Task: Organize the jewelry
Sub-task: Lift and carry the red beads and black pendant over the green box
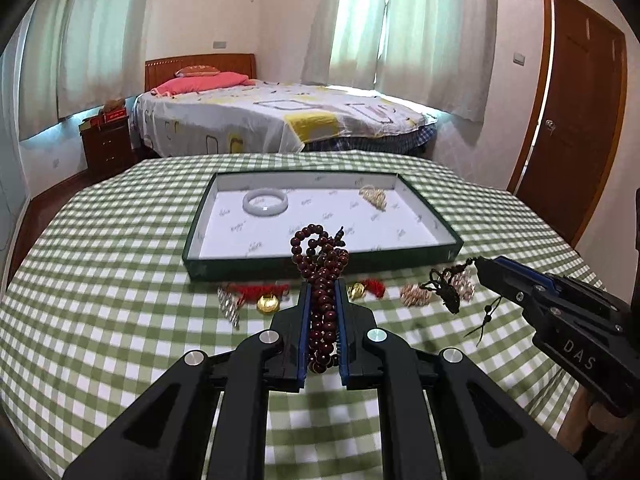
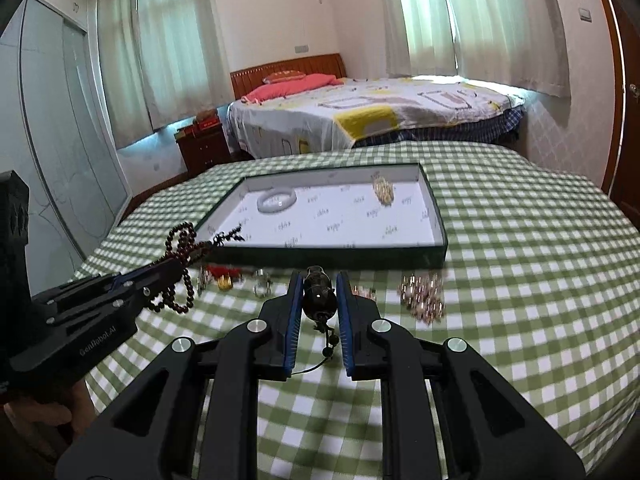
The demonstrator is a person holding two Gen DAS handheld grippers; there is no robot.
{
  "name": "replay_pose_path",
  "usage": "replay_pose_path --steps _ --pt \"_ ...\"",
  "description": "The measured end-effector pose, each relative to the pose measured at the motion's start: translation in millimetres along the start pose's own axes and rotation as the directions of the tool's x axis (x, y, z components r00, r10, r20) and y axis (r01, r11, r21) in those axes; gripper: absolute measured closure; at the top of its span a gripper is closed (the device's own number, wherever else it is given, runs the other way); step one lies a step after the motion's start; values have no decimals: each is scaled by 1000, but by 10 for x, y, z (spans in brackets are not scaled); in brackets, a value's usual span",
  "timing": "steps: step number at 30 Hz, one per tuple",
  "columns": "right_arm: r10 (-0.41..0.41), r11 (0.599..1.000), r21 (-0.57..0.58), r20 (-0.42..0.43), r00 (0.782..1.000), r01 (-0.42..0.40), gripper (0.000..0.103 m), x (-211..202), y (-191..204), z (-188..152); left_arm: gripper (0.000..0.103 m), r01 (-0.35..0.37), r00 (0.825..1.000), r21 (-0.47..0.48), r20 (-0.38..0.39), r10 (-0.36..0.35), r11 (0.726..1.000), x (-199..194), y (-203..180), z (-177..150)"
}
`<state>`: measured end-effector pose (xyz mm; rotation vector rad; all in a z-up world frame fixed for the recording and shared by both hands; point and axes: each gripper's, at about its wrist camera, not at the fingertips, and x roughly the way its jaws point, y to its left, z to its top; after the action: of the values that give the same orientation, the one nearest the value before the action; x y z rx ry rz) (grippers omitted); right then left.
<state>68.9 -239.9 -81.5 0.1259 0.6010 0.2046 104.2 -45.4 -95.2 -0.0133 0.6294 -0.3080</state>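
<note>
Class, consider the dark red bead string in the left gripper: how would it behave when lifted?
The bead string is probably floppy: loops droop and curl beyond the left gripper. Its round, glossy beads may slip or roll. It could snag its tassel.

The lower beads [image 1: 322, 320] are hidden between the left gripper's [image 1: 323, 286] pads. The dark pendant [image 2: 319, 294] is half covered by the right gripper's [image 2: 319, 278] pads. Trinkets [image 2: 423, 295] on the cloth [image 2: 520, 280] are motion-blurred, their kind unclear. Print inside the tray [image 1: 448, 230] is too small to read. The right gripper's body is cut off at the left view's edge.
</note>
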Motion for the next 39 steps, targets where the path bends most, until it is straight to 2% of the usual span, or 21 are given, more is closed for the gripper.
replay_pose_path --steps 7,16,24,30,36,39 --pt "-2 1000 -4 54 999 3 86 112 -35 356 91 28 999 5 26 -29 1000 137 -67 281" --pt "-2 1000 -13 74 997 3 86 667 -128 844 91 38 998 33 45 -39 999 645 -117 708" --pt "3 1000 -15 -4 1000 -3 86 1493 -274 1076 91 32 998 -26 -52 -33 999 1405 46 994" --pt "2 1000 -18 -72 997 -3 86 1964 -358 1184 91 11 992 -39 -124 -16 999 1862 110 1122" --pt "15 1000 16 -177 984 -13 86 2303 -467 1176 91 4 969 -88 -244 -26 996 2199 195 1121" --pt "19 1000 19 -211 977 -16 86 2378 -479 1141 90 -5 963 -89 -268 -19 996 2259 197 1099"
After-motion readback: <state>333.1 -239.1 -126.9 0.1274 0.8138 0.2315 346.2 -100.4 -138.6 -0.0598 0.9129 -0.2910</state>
